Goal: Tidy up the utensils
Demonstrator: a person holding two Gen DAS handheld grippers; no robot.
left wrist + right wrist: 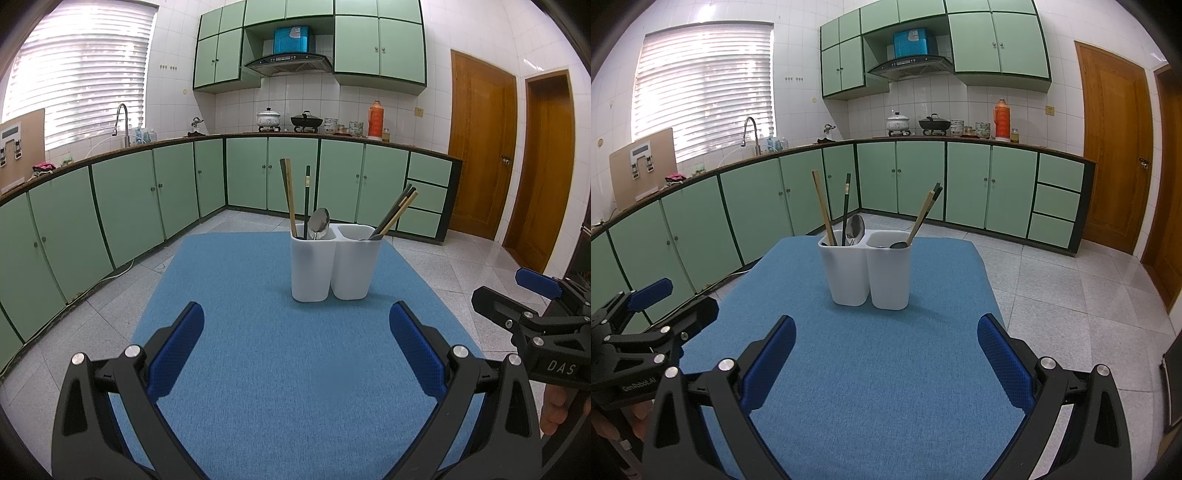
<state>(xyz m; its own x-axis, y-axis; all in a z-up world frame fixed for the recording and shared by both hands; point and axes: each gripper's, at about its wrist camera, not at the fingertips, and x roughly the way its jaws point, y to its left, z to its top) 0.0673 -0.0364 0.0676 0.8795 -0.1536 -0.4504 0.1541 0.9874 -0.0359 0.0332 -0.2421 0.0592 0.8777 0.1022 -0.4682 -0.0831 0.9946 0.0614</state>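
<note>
With every chopstick and spoon already standing in the white two-compartment plastic utensil holder (334, 264) mid-way along the blue cloth table (258, 369), your left gripper (295, 345) and right gripper (886, 352) gape wide, empty, so little seems left.

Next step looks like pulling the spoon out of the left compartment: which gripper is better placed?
Probably left. The left gripper is open and sits nearly in line with the spoon, while from the right gripper, also open, the white holder stands off to the left.
</note>
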